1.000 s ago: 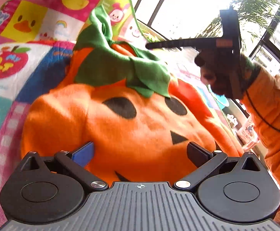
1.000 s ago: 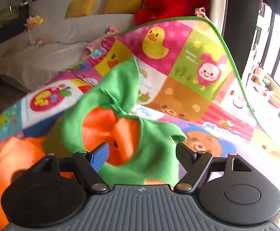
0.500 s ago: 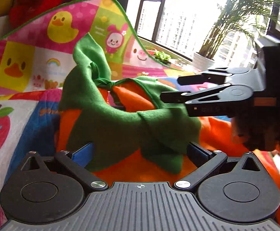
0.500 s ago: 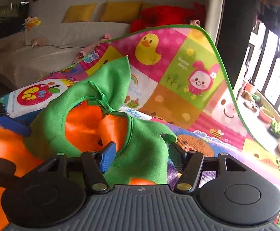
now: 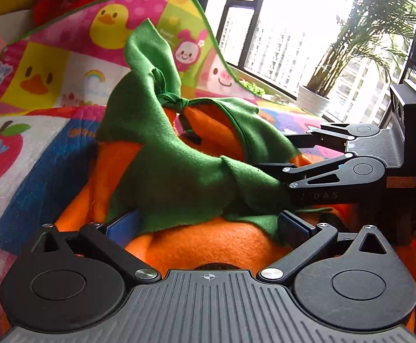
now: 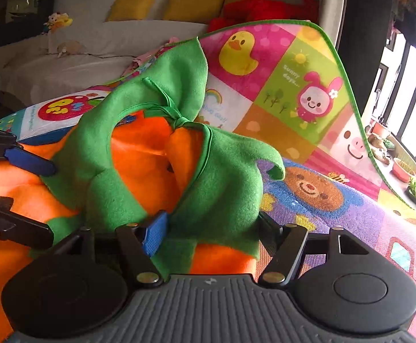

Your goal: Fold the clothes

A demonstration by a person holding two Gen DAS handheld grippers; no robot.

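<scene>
An orange pumpkin costume (image 5: 208, 245) with a green leaf collar (image 5: 179, 177) lies on a colourful play mat (image 5: 50, 65). My left gripper (image 5: 208, 223) is open, its fingers either side of the collar's lower edge. My right gripper (image 6: 211, 223) has its fingers narrowed around the collar's right flap (image 6: 222, 185); I cannot tell if they pinch it. The right gripper also shows in the left wrist view (image 5: 336, 160), reaching in from the right under the collar. The left gripper's fingers (image 6: 30, 163) show at the left of the right wrist view.
The play mat's far edge (image 6: 293, 25) curls up against a sofa (image 6: 93, 57) with yellow cushions (image 6: 190, 8) and a red one. Windows and a potted palm (image 5: 314, 100) stand to the right. Small plant pots (image 6: 402, 168) sit on the sill.
Both grippers have moved in close to the green collar. The right gripper's fingers have narrowed around the collar flap. The pumpkin face has dropped out of the left view.
</scene>
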